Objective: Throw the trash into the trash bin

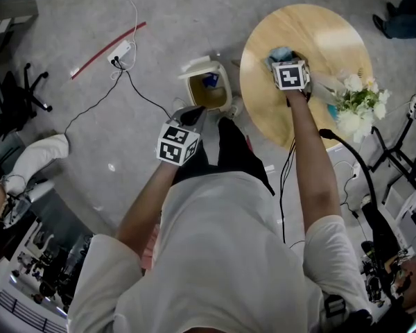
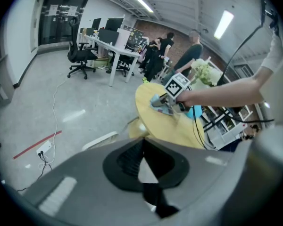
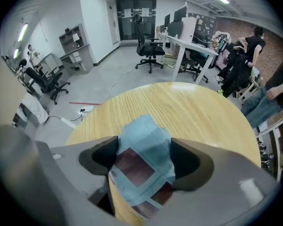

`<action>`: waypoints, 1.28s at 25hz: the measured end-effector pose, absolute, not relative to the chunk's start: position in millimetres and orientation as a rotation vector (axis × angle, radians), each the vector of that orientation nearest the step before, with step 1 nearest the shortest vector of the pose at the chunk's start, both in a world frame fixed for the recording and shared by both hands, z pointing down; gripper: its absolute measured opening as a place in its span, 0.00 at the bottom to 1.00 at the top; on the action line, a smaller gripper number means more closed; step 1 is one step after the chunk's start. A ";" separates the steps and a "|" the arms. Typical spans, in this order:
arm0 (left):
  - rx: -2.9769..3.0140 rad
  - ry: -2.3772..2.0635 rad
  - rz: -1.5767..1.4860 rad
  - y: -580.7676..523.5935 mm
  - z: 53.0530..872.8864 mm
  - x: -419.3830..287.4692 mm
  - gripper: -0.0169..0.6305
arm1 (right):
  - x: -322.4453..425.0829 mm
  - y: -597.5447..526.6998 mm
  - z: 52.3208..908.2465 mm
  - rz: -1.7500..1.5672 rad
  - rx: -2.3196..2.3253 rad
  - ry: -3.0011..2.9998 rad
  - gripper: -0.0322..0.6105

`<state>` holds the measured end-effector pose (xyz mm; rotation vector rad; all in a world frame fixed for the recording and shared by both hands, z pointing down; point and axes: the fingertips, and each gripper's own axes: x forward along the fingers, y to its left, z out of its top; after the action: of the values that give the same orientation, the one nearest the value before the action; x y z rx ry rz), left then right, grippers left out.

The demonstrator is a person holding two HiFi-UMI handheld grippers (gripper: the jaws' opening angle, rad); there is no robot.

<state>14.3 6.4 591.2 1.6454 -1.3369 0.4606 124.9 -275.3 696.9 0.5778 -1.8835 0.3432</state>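
**Right tool clamped on the trash at the desk, left tool closed beside the bin**

Head view: The right tool [image 1: 283,55] reaches out over the left part of the round wooden desk [image 1: 333,40]. A crumpled light blue piece of trash [image 1: 280,51] sits at its tip. White flowers [image 1: 359,103] stand at the desk's right edge. The trash bin [image 1: 222,82] stands on the grey floor [image 1: 69,19] just beside the desk's left edge, with its lid swung open. The left tool [image 1: 193,115] hangs near the bin, on the side towards the person. A white power strip [image 1: 122,50] lies on the floor farther off.

Left gripper view: The left tool [image 2: 142,142] has its dark pads brought together at the tip, and nothing sits between them. Beyond it are the bin's white lid [image 2: 101,139] and the desk [image 2: 155,124]. On that desk the right tool [image 2: 166,101] meets the trash [image 2: 156,99].

Right gripper view: The right tool [image 3: 144,157] has its two jaws pressed against either side of the trash [image 3: 146,140], a light blue wrapper with dark reddish panels. The wrapper is at the near edge of the desk [image 3: 188,107]; whether it touches the wood I cannot tell. Office chairs [image 3: 148,48] stand on the floor behind.
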 end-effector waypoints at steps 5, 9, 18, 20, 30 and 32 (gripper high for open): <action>1.647 -1.348 0.461 8.4 586.9 13.7 0.03 | 124.2 -270.5 691.4 0.317 0.561 -1.894 0.55; 1.650 -1.355 0.459 10.3 582.7 13.1 0.03 | 129.2 -258.2 687.7 0.346 0.546 -1.883 0.51; 1.670 -1.353 0.461 11.2 574.4 16.7 0.03 | 136.3 -247.1 668.5 0.339 0.546 -1.907 0.46; 1.677 -1.355 0.462 10.2 572.3 18.0 0.03 | 139.5 -244.7 664.5 0.343 0.547 -1.911 0.46; 1.713 -1.384 0.456 6.0 553.4 16.2 0.03 | 151.0 -220.1 646.3 0.374 0.524 -1.927 0.45; 1.715 -1.389 0.454 7.8 551.1 15.1 0.03 | 151.8 -212.3 642.7 0.365 0.512 -1.933 0.45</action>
<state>15.1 7.8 551.1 1.7145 -1.3892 0.4540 151.8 -212.3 642.7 0.5118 -1.9334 0.3652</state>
